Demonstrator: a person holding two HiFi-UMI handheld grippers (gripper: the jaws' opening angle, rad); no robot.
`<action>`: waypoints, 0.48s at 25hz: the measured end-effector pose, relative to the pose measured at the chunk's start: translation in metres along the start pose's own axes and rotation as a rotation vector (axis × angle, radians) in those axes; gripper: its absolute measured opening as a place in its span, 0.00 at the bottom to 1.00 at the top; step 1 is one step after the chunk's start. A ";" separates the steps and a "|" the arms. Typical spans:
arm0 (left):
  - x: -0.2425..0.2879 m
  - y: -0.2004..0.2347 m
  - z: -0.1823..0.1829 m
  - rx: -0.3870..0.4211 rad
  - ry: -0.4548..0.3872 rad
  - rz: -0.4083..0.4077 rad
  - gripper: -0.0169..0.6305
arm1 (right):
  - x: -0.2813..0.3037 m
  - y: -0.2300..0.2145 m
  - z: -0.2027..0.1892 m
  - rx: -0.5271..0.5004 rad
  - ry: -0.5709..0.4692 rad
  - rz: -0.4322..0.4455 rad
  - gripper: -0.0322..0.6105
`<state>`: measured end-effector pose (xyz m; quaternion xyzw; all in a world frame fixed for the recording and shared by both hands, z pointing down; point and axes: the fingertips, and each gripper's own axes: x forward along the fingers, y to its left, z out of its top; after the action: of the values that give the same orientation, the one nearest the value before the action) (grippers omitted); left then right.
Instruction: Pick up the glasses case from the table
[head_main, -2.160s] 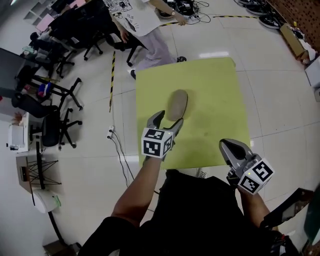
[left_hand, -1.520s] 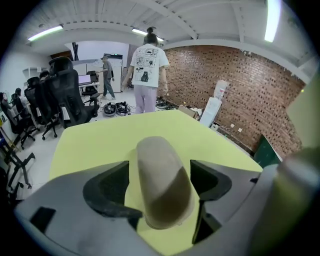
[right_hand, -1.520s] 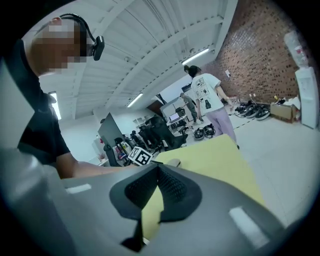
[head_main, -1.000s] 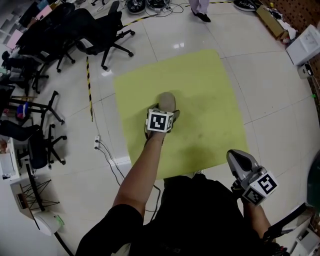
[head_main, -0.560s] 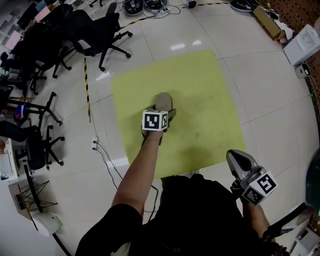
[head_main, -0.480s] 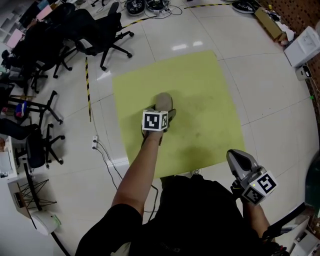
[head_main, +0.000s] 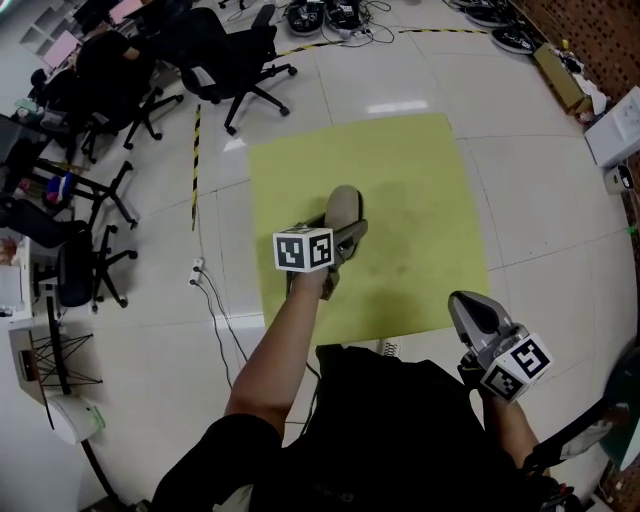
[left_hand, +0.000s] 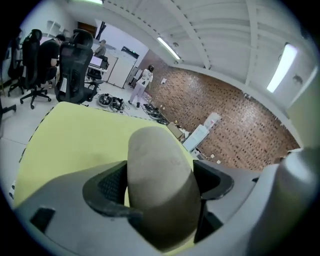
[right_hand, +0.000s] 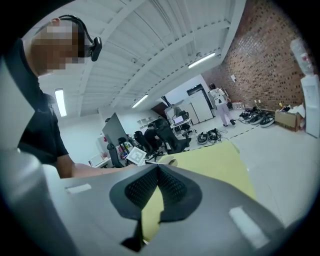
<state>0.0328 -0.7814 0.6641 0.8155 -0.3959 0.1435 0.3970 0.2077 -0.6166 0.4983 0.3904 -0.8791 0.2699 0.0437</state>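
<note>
The glasses case (head_main: 343, 205) is a taupe oval pouch over the middle of the yellow-green table (head_main: 420, 180). My left gripper (head_main: 344, 234) is shut on its near end. In the left gripper view the case (left_hand: 155, 165) fills the gap, with a dark pad (left_hand: 107, 187) pressed to each side and its far end pointing out over the table (left_hand: 65, 140). I cannot tell whether it is off the surface. My right gripper (head_main: 467, 307) is shut and empty, held low near my body, off the table's front edge. In the right gripper view its tips (right_hand: 159, 175) meet.
Black office chairs (head_main: 225, 60) crowd the floor to the table's far left. A cable and socket (head_main: 200, 270) lie on the tiles left of the table. Shoes (head_main: 330, 15) and a white box (head_main: 615, 125) sit at the back and right. A person (left_hand: 145, 80) stands far off.
My left gripper, open and short of the case 2.2 s ago, moved forward over its near end and shut on it. The right gripper stayed by my body.
</note>
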 end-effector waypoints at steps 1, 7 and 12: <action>-0.008 -0.004 0.003 -0.007 -0.023 -0.008 0.66 | 0.002 0.002 0.001 -0.006 -0.001 0.014 0.05; -0.070 -0.058 0.016 0.010 -0.166 -0.077 0.66 | 0.011 0.016 0.014 -0.057 -0.019 0.093 0.05; -0.119 -0.102 0.026 0.079 -0.264 -0.075 0.66 | 0.014 0.028 0.021 -0.091 -0.025 0.164 0.05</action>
<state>0.0316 -0.6998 0.5279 0.8565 -0.4080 0.0353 0.3142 0.1809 -0.6205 0.4720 0.3180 -0.9200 0.2274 0.0280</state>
